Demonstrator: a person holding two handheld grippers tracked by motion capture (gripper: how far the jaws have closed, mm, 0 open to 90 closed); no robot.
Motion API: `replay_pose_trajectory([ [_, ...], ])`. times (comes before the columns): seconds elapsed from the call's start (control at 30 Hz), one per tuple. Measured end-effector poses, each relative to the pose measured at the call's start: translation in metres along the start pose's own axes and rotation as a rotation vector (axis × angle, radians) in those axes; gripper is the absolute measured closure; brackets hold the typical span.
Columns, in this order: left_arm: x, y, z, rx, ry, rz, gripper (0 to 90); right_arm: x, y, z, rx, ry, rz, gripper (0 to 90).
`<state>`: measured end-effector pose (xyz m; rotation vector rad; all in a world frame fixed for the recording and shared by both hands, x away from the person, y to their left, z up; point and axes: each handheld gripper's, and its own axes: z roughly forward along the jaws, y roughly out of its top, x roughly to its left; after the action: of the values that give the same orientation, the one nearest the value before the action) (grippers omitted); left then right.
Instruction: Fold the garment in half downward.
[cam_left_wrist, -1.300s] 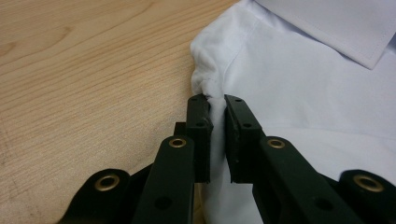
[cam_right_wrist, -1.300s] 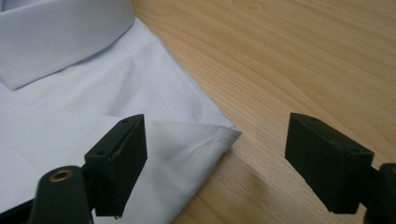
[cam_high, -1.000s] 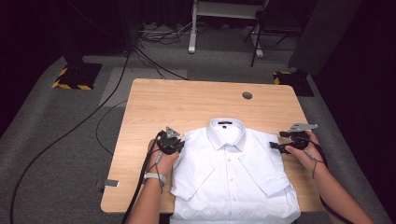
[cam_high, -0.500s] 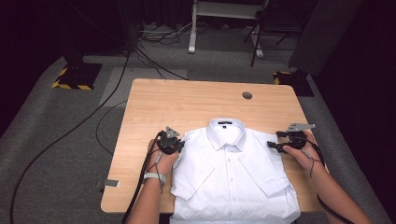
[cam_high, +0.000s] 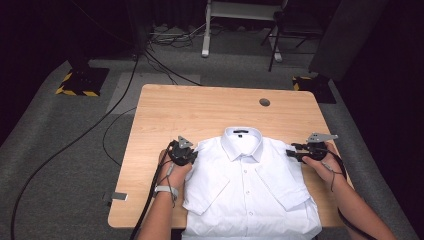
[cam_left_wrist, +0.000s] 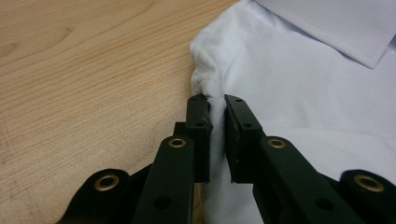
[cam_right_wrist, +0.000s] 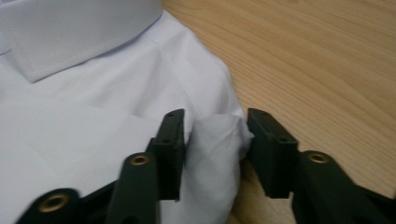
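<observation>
A white short-sleeved shirt (cam_high: 250, 190) lies buttoned and face up on the wooden table (cam_high: 200, 110), collar toward the far side. My left gripper (cam_high: 192, 156) is at its left shoulder; in the left gripper view the gripper (cam_left_wrist: 215, 100) is shut on a pinched fold of the shirt (cam_left_wrist: 303, 84) at the shoulder seam. My right gripper (cam_high: 292, 152) is at the other shoulder. Its jaws have just been closing, and in the right gripper view the gripper (cam_right_wrist: 215, 126) has a puffed fold of the shirt (cam_right_wrist: 116, 84) squeezed between both pads.
A round cable hole (cam_high: 264, 102) sits in the table's far right part. Bare wood stretches beyond the collar. Black cables (cam_high: 120, 100) trail over the grey carpet at the left. A white stand (cam_high: 205, 30) and yellow-black striped blocks (cam_high: 75, 90) lie beyond the table.
The right gripper's jaws have narrowed onto the shirt's shoulder. Both hands and the shirt have stayed where they were.
</observation>
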<state>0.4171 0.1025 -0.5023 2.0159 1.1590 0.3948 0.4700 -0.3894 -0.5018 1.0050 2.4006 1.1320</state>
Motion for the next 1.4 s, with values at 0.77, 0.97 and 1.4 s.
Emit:
replay_pose_trajectory([
  [0.77, -0.004, 0.054, -0.025, -0.057, -0.003, 0.028, 83.0, 0.002, 0.036, -0.043, -0.078, 0.01, 0.007, 81.5],
  [0.97, -0.002, 0.073, -0.032, -0.106, -0.008, 0.027, 83.0, -0.007, 0.051, -0.06, -0.109, -0.022, 0.019, 81.5],
  [1.4, 0.006, 0.12, -0.052, -0.178, 0.039, 0.038, 83.2, -0.012, 0.109, -0.091, -0.16, -0.089, -0.035, 81.4],
])
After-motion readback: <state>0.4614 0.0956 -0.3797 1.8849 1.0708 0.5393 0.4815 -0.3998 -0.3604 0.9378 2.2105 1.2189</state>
